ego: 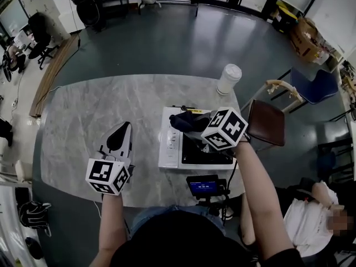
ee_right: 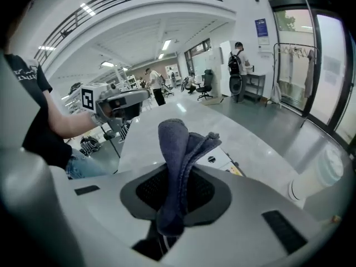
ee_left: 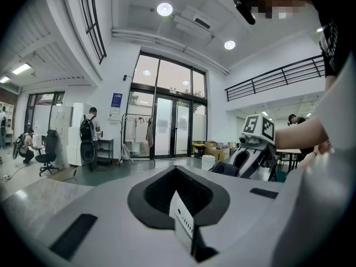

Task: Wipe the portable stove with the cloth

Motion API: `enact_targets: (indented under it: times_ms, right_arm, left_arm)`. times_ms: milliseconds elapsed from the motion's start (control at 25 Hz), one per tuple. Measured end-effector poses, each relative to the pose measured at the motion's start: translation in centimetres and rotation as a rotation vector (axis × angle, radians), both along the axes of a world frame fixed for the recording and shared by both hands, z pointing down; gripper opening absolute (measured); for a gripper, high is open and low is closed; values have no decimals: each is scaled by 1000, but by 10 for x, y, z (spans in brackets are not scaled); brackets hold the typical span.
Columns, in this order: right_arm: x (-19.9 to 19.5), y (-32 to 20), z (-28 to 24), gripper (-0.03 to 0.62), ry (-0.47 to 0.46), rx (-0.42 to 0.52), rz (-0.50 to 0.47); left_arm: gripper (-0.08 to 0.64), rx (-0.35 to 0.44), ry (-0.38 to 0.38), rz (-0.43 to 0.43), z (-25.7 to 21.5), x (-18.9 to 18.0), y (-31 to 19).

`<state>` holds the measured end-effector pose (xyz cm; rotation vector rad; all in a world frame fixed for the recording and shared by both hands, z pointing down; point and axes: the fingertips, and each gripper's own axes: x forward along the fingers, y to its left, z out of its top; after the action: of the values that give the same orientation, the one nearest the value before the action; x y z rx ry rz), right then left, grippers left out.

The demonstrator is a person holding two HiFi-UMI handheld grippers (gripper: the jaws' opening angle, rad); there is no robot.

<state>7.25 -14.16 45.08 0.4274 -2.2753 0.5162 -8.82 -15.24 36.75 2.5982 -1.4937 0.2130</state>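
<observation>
From the head view, one white stove (ego: 172, 143) sits on the grey marble table (ego: 83, 121), near the front edge. Its knob side faces left, and it looks almost square, so I cannot tell which way is its long way. The right claw (ego: 194, 124) is over the stove with one dark blue cloth (ego: 181, 119) bunched at its tip, above the far part of the stove. The left claw (ego: 123, 129) is over the bare table left of the stove, pointing away from the person. One white cup (ego: 228, 78) stands at the far edge, one small screen (ego: 203, 185) is at the near edge, and two chairs (ego: 266, 122) stand on the dark floor (ego: 183, 43) to the right. In the left gripper view, the left claw (ee_left: 177, 171) is pinched together with nothing in it. Past it is a big bright hall with glass doors (ee_left: 167, 127). In the right gripper view, the right claw (ee_right: 181, 174) squeezes the cloth. The cloth's long way runs along the claw and out past the tips, and its top end is bent over to the right.
</observation>
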Motion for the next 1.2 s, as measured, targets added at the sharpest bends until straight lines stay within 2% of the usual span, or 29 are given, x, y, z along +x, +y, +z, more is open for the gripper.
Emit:
enact_targets:
  times_ms: [280,600,920,1200]
  right_arm:
    - [46,-53,29,74,77,-43,82]
    - [53,-100,66,74,198,-88,98]
    - [42,-107,104,74,256,-243,74]
    - [42,-113,113,74,231,-391,190]
  left_arm:
    - [-3,-38,-21,-7,12,16,-11]
    - [-3,-80,-45,-22,24,14,-27]
    - [-3,-118,-57,-42,37,8,-34]
    - [-3,-129,-59,-48,40,3,-33]
